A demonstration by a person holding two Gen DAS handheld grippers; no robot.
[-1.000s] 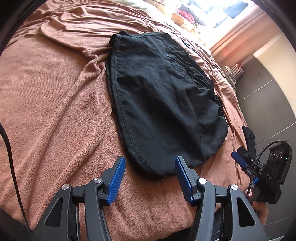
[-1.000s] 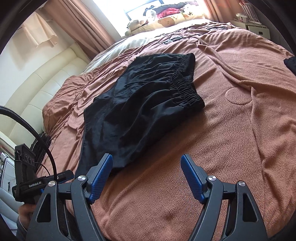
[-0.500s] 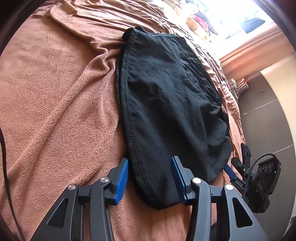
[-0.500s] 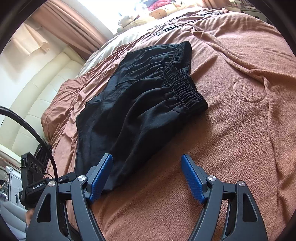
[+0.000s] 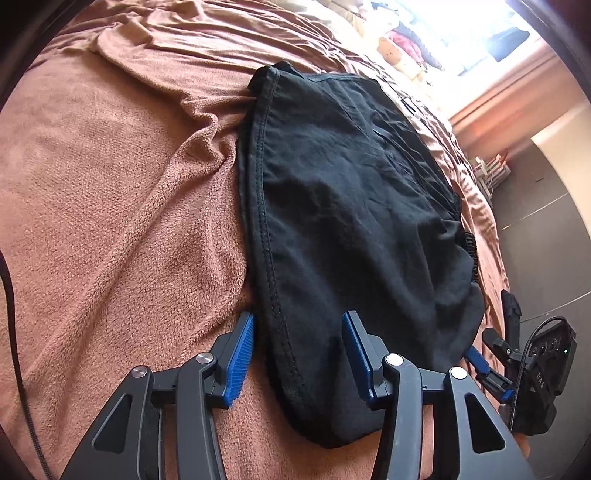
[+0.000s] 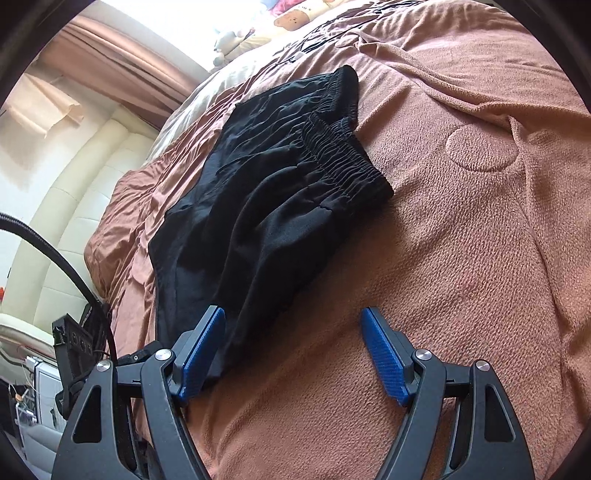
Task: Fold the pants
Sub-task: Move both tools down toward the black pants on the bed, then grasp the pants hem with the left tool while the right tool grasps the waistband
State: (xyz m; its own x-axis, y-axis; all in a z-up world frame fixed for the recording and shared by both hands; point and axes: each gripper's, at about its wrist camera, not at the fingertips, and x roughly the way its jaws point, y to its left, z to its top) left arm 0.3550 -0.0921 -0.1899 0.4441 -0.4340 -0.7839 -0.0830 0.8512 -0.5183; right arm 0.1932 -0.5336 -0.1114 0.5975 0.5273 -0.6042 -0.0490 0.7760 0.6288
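Black pants [image 5: 354, 221] lie folded in half on a brown blanket, hem edge on the left, elastic waistband on the right [image 6: 343, 162]. My left gripper [image 5: 299, 354] is open, its blue fingers straddling the near hem corner of the pants. My right gripper [image 6: 291, 350] is open and low over the blanket at the near side edge of the pants [image 6: 258, 236]; its left finger [image 6: 201, 354] overlaps the fabric edge. The right gripper also shows at the right edge of the left wrist view [image 5: 491, 373].
The brown blanket [image 6: 461, 258] covers the bed, with wrinkles to the left of the pants [image 5: 177, 155]. Pillows and stuffed toys [image 6: 295, 18] lie at the far end. A cream padded headboard [image 6: 74, 184] stands at left. A small black item [image 5: 511, 314] lies near the bed edge.
Both grippers have moved forward and down toward the pants. The left gripper's fingers now straddle the near hem corner and have narrowed a little. The right gripper reached the near side edge.
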